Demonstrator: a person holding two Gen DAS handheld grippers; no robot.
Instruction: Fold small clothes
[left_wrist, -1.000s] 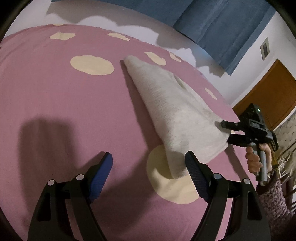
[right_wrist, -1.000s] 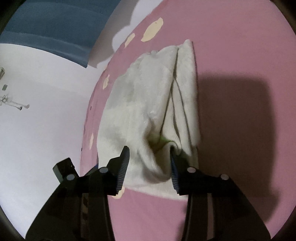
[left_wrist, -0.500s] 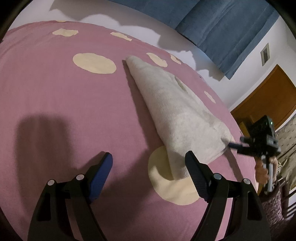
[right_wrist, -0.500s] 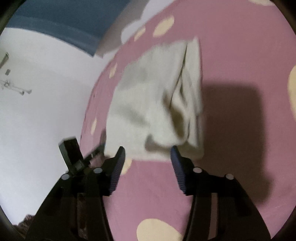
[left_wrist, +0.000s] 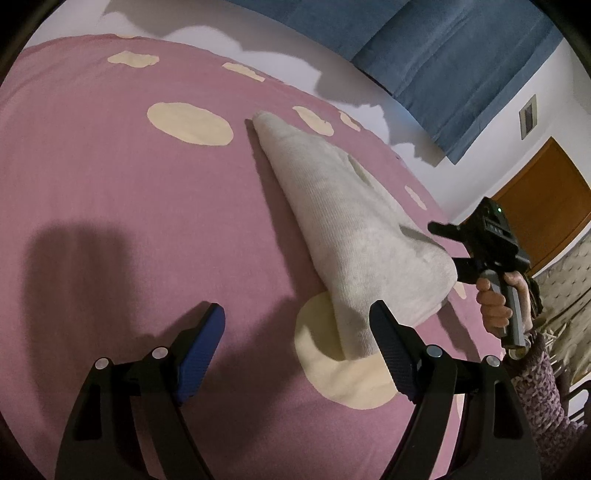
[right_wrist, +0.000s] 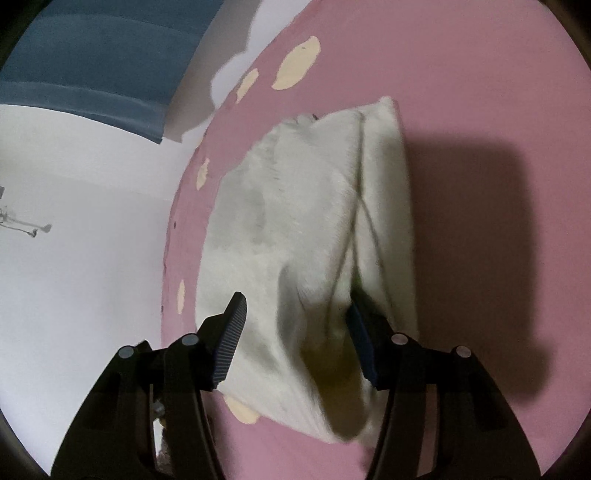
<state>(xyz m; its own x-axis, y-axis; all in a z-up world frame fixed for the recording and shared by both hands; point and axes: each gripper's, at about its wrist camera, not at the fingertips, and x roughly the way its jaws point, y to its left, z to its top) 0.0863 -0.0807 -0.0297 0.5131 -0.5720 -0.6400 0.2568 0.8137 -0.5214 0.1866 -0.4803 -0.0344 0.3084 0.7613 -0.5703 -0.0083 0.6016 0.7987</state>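
Folded cloth (left_wrist: 354, 229), green inner layer (right_wrist: 332, 365) right view only

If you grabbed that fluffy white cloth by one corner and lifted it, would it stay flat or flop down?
It would probably flop. The white cloth already sags into soft creases and bulges near the right gripper, so it looks limp, not stiff. Its fuzzy surface likely grips well and won't slip. The folded layers seem loose, so lifting one corner might undo the fold on the pink bedspread.
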